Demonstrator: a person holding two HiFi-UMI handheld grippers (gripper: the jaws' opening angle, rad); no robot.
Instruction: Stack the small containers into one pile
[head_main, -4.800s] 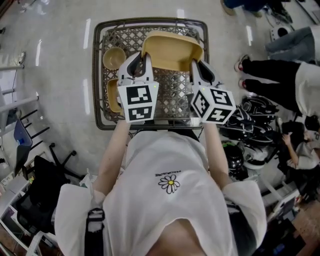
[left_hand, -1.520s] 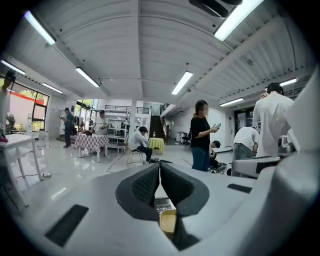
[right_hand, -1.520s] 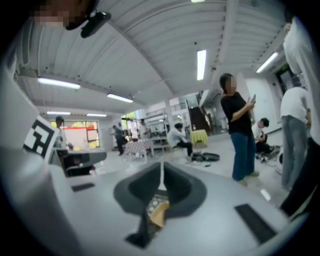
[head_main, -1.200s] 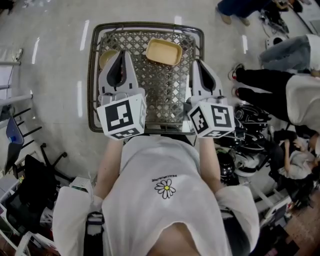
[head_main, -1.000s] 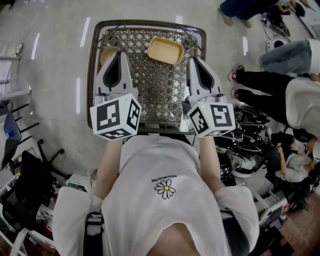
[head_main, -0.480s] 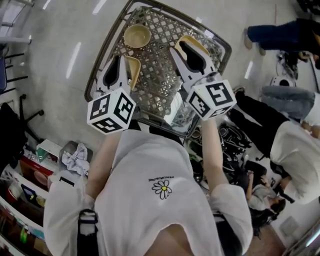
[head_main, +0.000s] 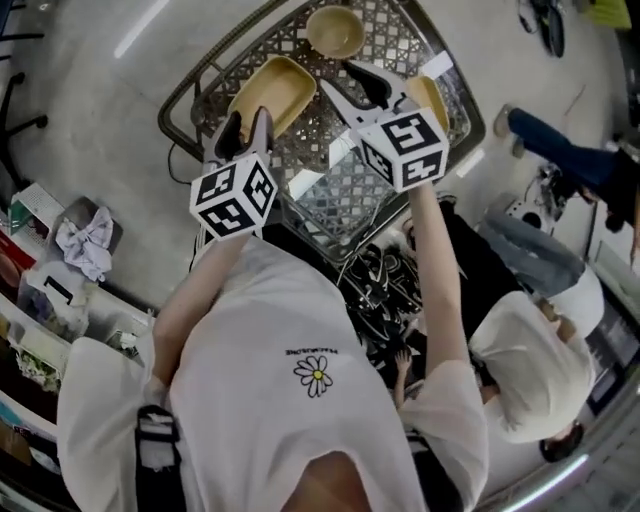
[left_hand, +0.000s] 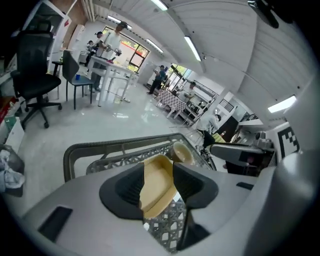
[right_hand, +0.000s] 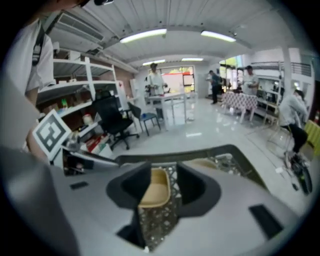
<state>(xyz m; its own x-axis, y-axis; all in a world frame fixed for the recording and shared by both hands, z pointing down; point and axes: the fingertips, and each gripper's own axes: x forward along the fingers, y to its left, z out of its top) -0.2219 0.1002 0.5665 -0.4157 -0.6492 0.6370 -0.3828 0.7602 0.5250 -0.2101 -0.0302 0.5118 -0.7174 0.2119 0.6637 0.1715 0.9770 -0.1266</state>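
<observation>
Head view: wire basket (head_main: 315, 135) seen from above, three tan containers lying separately in it and none stacked. The round bowl (head_main: 335, 30) is at the basket's far side and the long tray (head_main: 270, 92) toward its left side. A small container (head_main: 430, 100) at its right side is half hidden behind the right gripper (head_main: 338, 74). The left gripper (head_main: 245, 122) sits at the near end of the long tray. This view gives the layout but not the jaw gaps; the gripper views give the gaps. Left gripper view: jaws part-open at a moderate gap, and the long tray (left_hand: 157, 190) fills the gap lengthwise, hollow side up, rim rounded. Pad contact with the rim cannot be told. The round bowl (left_hand: 181, 152) shows just beyond the tray, inside the basket's dark rim (left_hand: 100, 147) — the right gripper's body also shows at the frame's right. Right gripper view: jaws apart by a similar gap, with the small container (right_hand: 155, 192) in it, lying on the lattice close to the left-hand pad. It is a rounded rectangle, shallow and plain tan; contact is again unclear. The left gripper's marker cube (right_hand: 50, 132) shows at this frame's left, which the head view confirms — both grippers are over the basket.
</observation>
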